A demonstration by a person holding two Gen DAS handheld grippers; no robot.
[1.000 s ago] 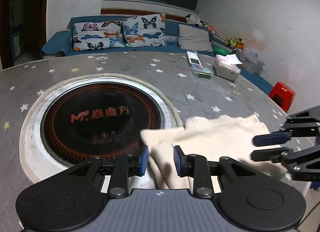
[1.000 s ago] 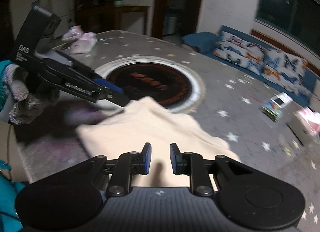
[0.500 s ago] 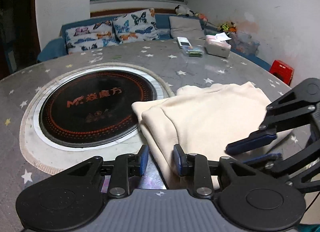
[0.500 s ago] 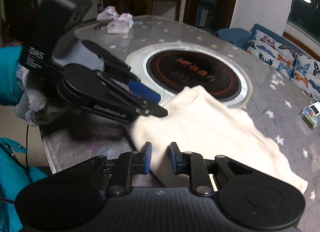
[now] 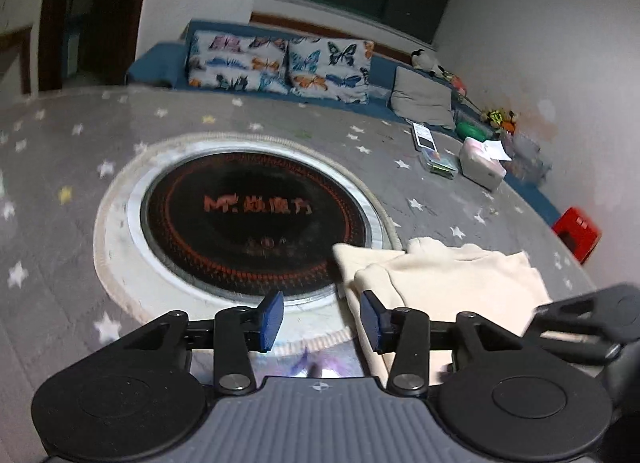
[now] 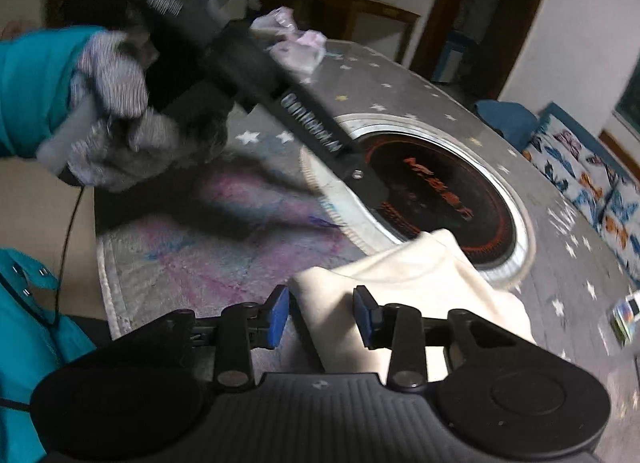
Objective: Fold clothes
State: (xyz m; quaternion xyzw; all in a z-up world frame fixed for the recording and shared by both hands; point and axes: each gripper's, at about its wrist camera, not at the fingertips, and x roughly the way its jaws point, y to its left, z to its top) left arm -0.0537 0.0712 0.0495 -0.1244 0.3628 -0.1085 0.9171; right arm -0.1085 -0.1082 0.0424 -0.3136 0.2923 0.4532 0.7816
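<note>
A folded cream garment (image 5: 452, 283) lies on the star-patterned table mat (image 5: 80, 167), its far corner over the rim of the round black hob (image 5: 256, 219). My left gripper (image 5: 320, 321) hovers at the garment's left edge. Its jaws are opening, with only mat between them and the right pad beside the cloth. In the right wrist view the garment (image 6: 420, 275) has its near corner between the opening jaws of my right gripper (image 6: 321, 317), and the pads do not press it. The left gripper (image 6: 320, 135), blurred, is held by a gloved hand (image 6: 112, 103).
A tissue box (image 5: 480, 167), a remote and a card pack (image 5: 436, 159) sit at the table's far right. Pink items (image 6: 300, 51) lie at another edge. A sofa with butterfly cushions (image 5: 280, 67) and a red stool (image 5: 576, 233) stand beyond. A teal sleeve (image 6: 32, 83) is at the left.
Both grippers' jaws have widened. The left gripper has shifted left, off the garment to its edge. The right gripper has swung round and down to the garment's near corner.
</note>
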